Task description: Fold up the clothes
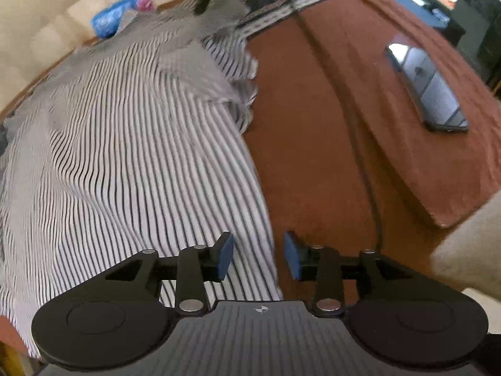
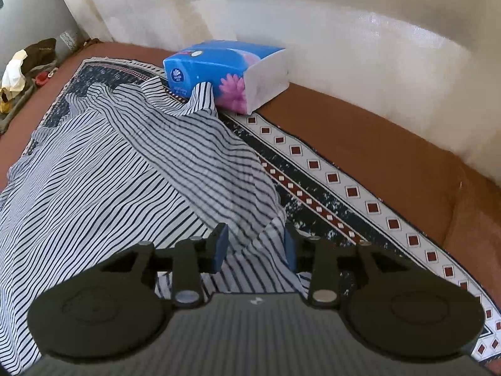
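- Striped white-and-black shirt [image 2: 103, 169] lies spread and rumpled over a patterned rug [image 2: 344, 194] on a reddish-brown surface [image 1: 328, 125].
- One folded point of the shirt's cloth rises between the blue pads of the right gripper [image 2: 255, 247]; its jaws stand apart and the pads do not clearly press the cloth.
- Left gripper [image 1: 259, 255] hovers at the shirt's near right edge: its left pad is over the stripes, its right pad over the bare brown surface. Its jaws are also apart and hold nothing.
- At the shirt's far edge, a corner of the cloth leans up against a blue tissue pack [image 2: 225, 72] printed with pink flowers, which sits at the rug's far border near the pale wall.
- A dark cable [image 1: 350, 119] runs across the brown surface just beside the shirt's right edge.
- A phone [image 1: 427, 87] with a reflective screen lies well apart from the shirt, toward the surface's right edge.
- A blurred black tool, seemingly the other gripper, touches the shirt's far end in the left wrist view.
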Demonstrator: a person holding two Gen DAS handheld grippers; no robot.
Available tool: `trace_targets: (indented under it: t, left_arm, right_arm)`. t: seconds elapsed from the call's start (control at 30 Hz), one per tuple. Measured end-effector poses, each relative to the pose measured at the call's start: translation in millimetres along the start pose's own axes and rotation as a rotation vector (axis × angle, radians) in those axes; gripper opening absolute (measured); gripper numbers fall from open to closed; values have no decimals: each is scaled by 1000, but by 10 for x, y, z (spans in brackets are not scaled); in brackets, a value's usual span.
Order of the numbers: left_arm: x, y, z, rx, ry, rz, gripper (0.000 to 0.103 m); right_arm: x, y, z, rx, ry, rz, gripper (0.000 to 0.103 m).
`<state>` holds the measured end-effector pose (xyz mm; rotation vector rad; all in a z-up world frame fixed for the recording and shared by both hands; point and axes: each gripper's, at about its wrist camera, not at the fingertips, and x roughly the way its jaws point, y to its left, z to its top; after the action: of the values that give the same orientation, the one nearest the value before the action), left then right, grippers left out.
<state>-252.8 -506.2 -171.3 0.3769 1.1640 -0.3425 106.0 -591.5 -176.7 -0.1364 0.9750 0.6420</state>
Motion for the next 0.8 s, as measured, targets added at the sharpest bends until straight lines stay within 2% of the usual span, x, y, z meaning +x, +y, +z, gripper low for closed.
trace_targets:
  t: [0.03, 0.1, 0.2, 0.23, 0.27, 0.3, 0.4, 0.57, 0.8]
  left_arm:
    - [35, 7, -2, -8, 12, 10, 51]
    - [41, 24, -30, -16, 6, 5, 43]
    - [22, -4, -30, 8, -6, 14, 13]
    - [9, 22, -21, -6, -8, -9, 0]
    - [4, 75, -2, -39, -6, -32, 0]
    - [-12, 113, 10, -62, -11, -48, 0]
    - [-118, 284, 62, -132, -45, -104, 0]
    - [-354, 720, 106, -293, -131, -162, 0]
    - [-409, 1369, -223, -443, -147, -166, 0]
  right_arm:
    - [2, 5, -14, -5, 4, -3, 45]
    - [37, 3, -25, -15, 17, -6, 45]
    - [56, -11, -55, -12, 8, 0, 45]
    - [53, -16, -64, -9, 2, 0, 42]
    - [54, -27, -64, 0, 0, -2, 27]
    - [56, -42, -60, 13, -1, -1, 5]
    - [40, -130, -10, 89, 14, 35, 3]
    - [-125, -76, 120, 126, -11, 70, 2]
    - [-341, 436, 609, 97, -73, 138, 2]
